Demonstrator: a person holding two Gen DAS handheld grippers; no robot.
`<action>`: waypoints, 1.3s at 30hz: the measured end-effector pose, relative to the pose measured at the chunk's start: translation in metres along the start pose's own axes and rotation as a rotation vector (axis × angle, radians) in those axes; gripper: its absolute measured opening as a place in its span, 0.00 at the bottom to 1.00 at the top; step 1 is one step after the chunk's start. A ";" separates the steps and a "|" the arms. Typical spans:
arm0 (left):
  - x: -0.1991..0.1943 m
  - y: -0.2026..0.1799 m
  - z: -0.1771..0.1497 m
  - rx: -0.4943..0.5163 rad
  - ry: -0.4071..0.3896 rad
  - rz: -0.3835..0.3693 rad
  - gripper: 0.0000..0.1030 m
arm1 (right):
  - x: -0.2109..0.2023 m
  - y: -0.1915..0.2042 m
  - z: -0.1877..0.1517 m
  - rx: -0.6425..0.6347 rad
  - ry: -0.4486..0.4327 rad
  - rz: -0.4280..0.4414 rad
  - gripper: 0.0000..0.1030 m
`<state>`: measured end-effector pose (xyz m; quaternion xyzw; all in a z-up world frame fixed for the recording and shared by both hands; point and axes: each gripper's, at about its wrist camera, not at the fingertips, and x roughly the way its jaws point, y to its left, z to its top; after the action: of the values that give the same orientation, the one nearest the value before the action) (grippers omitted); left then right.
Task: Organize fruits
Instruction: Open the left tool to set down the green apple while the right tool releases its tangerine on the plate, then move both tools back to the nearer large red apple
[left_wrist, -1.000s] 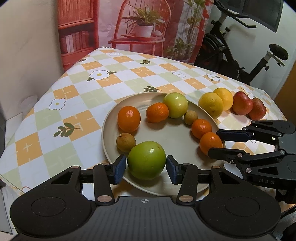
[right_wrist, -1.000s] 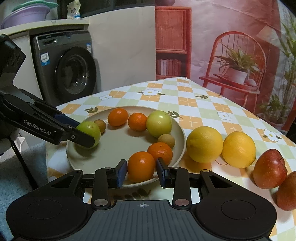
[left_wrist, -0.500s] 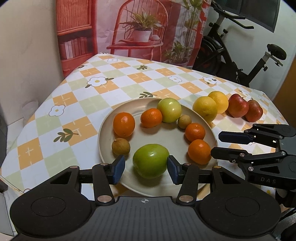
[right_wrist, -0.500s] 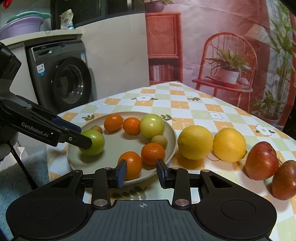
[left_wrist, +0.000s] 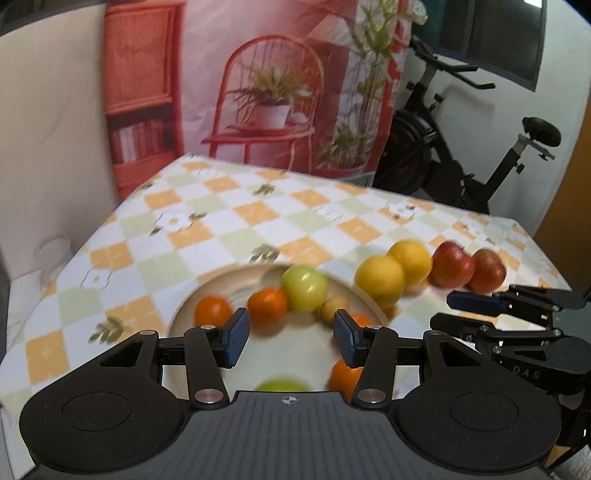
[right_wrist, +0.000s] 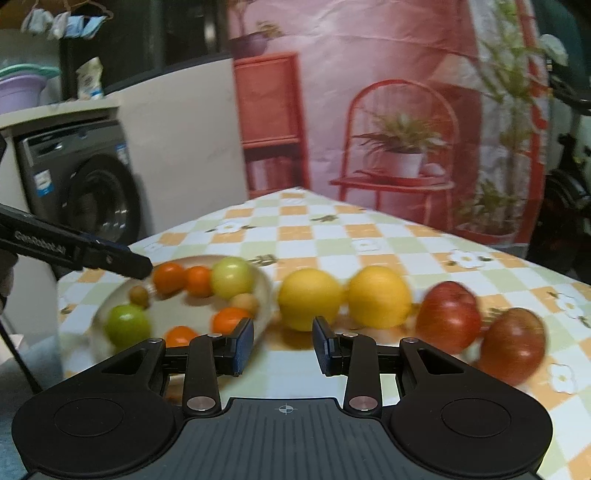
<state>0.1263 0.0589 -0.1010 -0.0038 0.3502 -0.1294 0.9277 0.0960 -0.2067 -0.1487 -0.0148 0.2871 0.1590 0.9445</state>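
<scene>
Jaws spread and empty on both the left gripper (left_wrist: 291, 338) and right gripper (right_wrist: 283, 345); looks between picks; next, probably the lemon (right_wrist: 309, 300) just ahead of the right jaws.

Printed backdrop (left_wrist: 258, 92) behind checkered tablecloth (left_wrist: 229, 221); exercise bike (left_wrist: 461, 147) right, washing machine (right_wrist: 81, 184) left, white walls.

Bare cloth (right_wrist: 295, 373) before right tongs (right_wrist: 283, 345); lemon (right_wrist: 309, 299) apparently just beyond.
</scene>
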 end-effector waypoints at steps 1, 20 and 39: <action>0.001 -0.004 0.003 0.005 -0.012 -0.004 0.51 | -0.002 -0.007 0.000 0.006 -0.006 -0.017 0.32; 0.067 -0.121 0.045 0.131 -0.104 -0.219 0.51 | -0.033 -0.122 -0.027 0.089 -0.035 -0.242 0.52; 0.144 -0.170 0.046 0.270 0.034 -0.415 0.50 | -0.010 -0.162 -0.035 0.059 0.016 -0.133 0.59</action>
<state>0.2195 -0.1442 -0.1429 0.0504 0.3369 -0.3627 0.8674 0.1197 -0.3676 -0.1826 -0.0071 0.2978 0.0873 0.9506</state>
